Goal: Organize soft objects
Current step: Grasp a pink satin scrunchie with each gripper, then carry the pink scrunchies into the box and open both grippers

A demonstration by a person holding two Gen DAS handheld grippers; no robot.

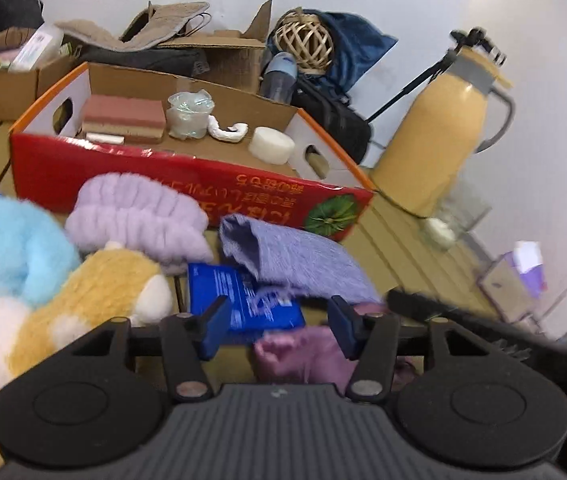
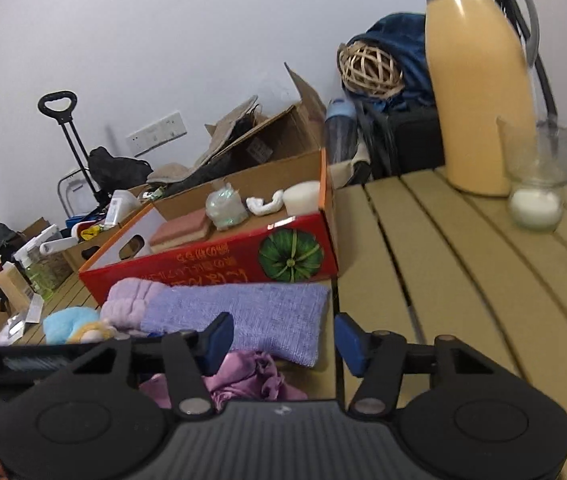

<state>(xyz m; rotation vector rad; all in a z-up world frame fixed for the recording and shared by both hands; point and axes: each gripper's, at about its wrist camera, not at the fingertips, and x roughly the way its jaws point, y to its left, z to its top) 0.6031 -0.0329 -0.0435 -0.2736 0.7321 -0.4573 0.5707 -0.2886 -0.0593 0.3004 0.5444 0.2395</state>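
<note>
Soft things lie on the slatted table in front of a red cardboard box (image 1: pixel 187 184): a lilac fluffy headband (image 1: pixel 139 216), a lavender knitted cloth (image 1: pixel 299 260), a blue plush (image 1: pixel 11 248), a yellow and white plush (image 1: pixel 99 292) and a mauve satin cloth (image 1: pixel 303 356). A blue packet (image 1: pixel 239 296) lies under the knitted cloth. My left gripper (image 1: pixel 279 328) is open above the packet and satin cloth, its pads touching neither. My right gripper (image 2: pixel 283 340) is open over the near end of the knitted cloth (image 2: pixel 243 316) and the satin cloth (image 2: pixel 251 376).
The red box (image 2: pixel 219 260) holds a pink sponge (image 1: pixel 127 116), a crumpled plastic cup (image 1: pixel 189 114) and a white round block (image 1: pixel 271 145). A yellow jug (image 2: pixel 479 92) and a glass (image 2: pixel 535 176) stand on the table's right. Cardboard boxes and bags crowd the wall behind.
</note>
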